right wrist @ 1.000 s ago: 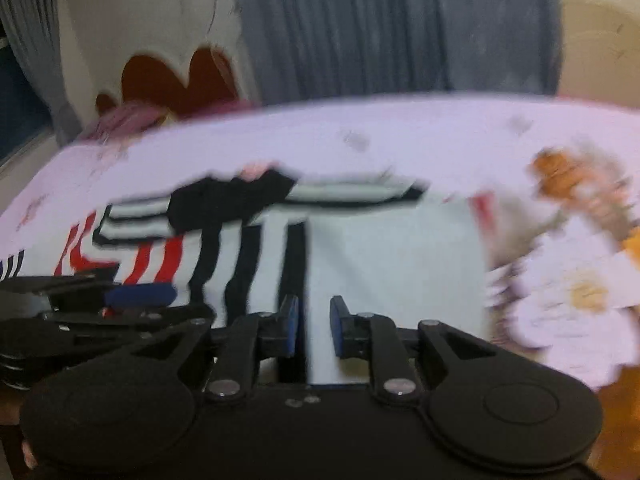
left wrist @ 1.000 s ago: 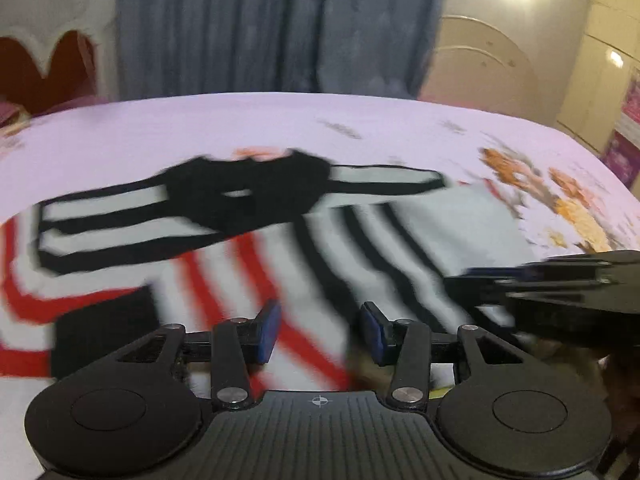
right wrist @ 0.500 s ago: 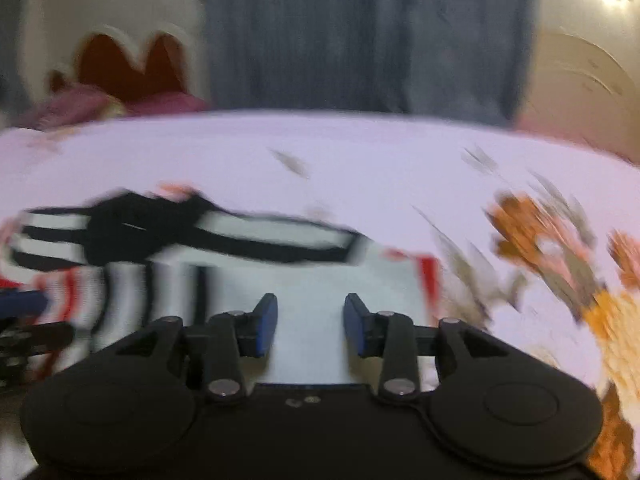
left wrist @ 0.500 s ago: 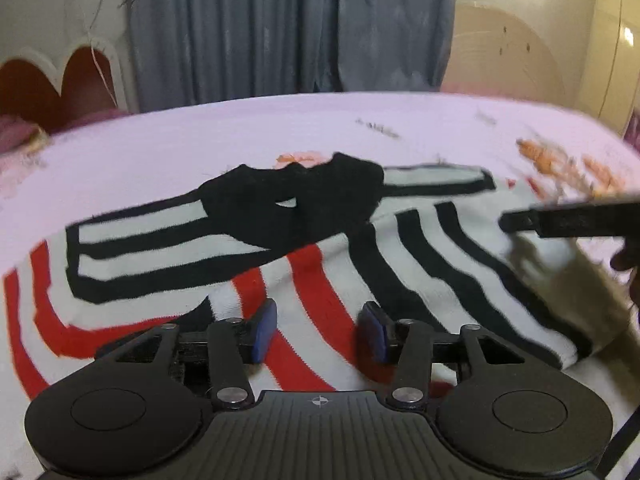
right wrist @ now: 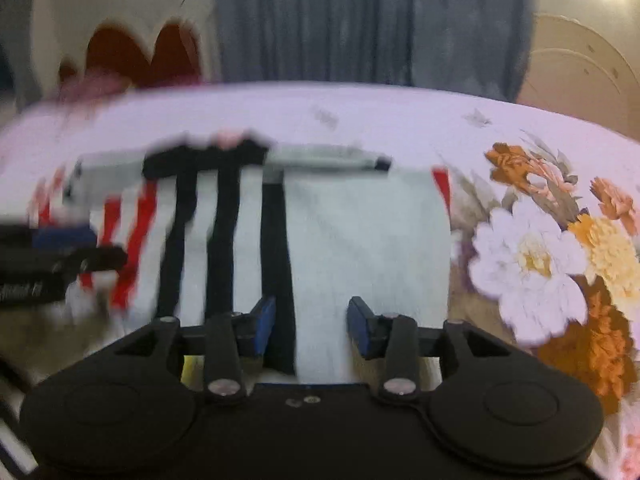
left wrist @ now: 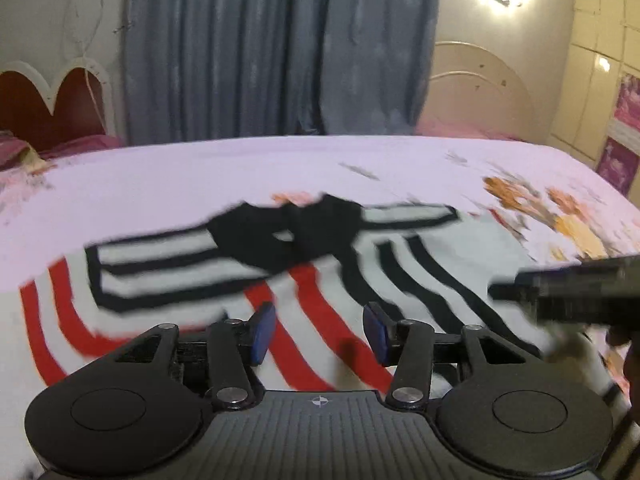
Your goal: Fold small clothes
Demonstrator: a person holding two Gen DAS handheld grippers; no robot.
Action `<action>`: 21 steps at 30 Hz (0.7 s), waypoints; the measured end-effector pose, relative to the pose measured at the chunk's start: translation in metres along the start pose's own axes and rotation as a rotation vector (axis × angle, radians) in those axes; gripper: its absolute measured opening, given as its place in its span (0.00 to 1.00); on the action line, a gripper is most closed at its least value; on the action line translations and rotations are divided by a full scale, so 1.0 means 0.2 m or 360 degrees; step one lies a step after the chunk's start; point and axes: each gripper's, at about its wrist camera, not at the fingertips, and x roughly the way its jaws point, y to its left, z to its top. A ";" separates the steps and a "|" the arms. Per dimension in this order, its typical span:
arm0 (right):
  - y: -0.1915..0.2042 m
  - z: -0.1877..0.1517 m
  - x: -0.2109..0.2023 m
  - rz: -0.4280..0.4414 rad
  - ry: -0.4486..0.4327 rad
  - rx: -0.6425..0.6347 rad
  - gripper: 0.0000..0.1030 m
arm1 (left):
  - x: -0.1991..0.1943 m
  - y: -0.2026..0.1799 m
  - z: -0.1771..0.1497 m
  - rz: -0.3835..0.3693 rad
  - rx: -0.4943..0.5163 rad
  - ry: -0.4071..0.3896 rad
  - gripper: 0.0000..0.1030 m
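Observation:
A small striped sweater [left wrist: 320,280], white with black and red stripes and a black collar, lies flat on the bed with its sleeves folded across the top. My left gripper [left wrist: 318,334] is open just above its near red-striped part, holding nothing. My right gripper [right wrist: 310,326] is open over the near edge of the white and black part [right wrist: 360,240], holding nothing. The right gripper shows blurred at the right of the left wrist view [left wrist: 568,292]. The left gripper shows at the left of the right wrist view [right wrist: 60,252].
The bed has a pale lilac sheet [left wrist: 200,176] with orange and white flowers [right wrist: 552,248] at the right. A red heart-shaped headboard [left wrist: 48,108] and grey curtains [left wrist: 280,48] stand behind. A cream arched headboard [left wrist: 480,92] is at back right.
Both grippers have opened wider, the right one from nearly shut. The right gripper swung right and then back left over the sweater's near edge. The sweater lies the same.

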 end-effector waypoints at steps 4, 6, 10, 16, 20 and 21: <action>0.03 0.18 0.21 -0.0040 -0.0023 0.0067 0.37 | 0.19 0.05 0.04 0.0022 0.0006 0.0210 0.59; 0.05 0.19 0.33 -0.0094 0.0104 0.0051 0.37 | 0.22 0.04 0.02 0.0018 0.0030 0.0227 0.59; 0.10 0.15 0.21 -0.0099 0.0079 -0.0026 0.36 | 0.03 0.07 -0.01 0.0054 -0.0017 0.0081 0.59; 0.10 -0.05 -0.03 0.0011 0.0007 0.0052 0.37 | -0.29 0.23 -0.23 0.0227 -0.0181 0.0031 0.59; 0.15 -0.08 -0.09 0.0091 0.0013 0.0117 0.37 | -0.51 0.40 -0.32 0.0374 -0.0278 -0.0022 0.59; 0.17 -0.08 -0.10 0.0116 0.0014 0.0128 0.37 | -0.56 0.44 -0.34 0.0405 -0.0310 -0.0038 0.59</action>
